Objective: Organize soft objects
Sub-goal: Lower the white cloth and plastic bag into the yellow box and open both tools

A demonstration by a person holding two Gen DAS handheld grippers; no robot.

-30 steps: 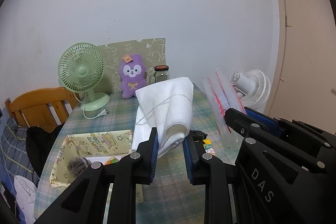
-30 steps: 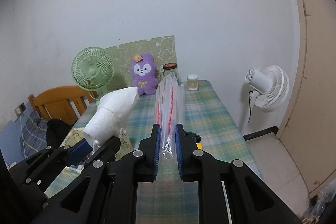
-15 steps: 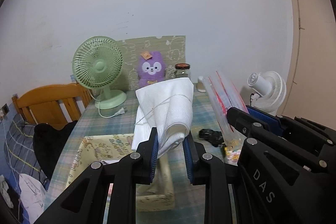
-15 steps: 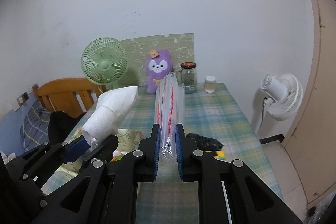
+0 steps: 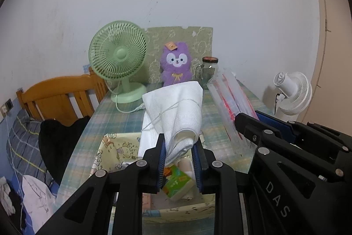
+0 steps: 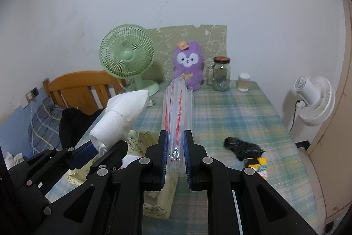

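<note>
My left gripper point(image 5: 178, 147) is shut on a folded white towel point(image 5: 176, 111), held in the air above a yellow patterned fabric basket point(image 5: 110, 151). The towel also shows in the right wrist view point(image 6: 120, 118). My right gripper point(image 6: 176, 151) is shut on a clear zip bag with red seal lines point(image 6: 177, 107), which stands up edge-on; it also shows in the left wrist view point(image 5: 231, 107). A purple plush toy point(image 6: 188, 63) sits at the table's far edge. A black soft item point(image 6: 242, 148) lies on the checked tablecloth point(image 6: 231, 111) at right.
A green desk fan point(image 6: 127, 56), a glass jar point(image 6: 221, 76) and a small cup point(image 6: 243, 82) stand along the back wall. A white floor fan point(image 6: 312, 98) is to the right. A wooden chair point(image 5: 59, 91) with dark clothing is to the left. The basket holds a green box point(image 5: 176, 184).
Both grippers have moved left and forward over the table, keeping hold of the towel and the bag. The basket now lies directly under my left gripper.
</note>
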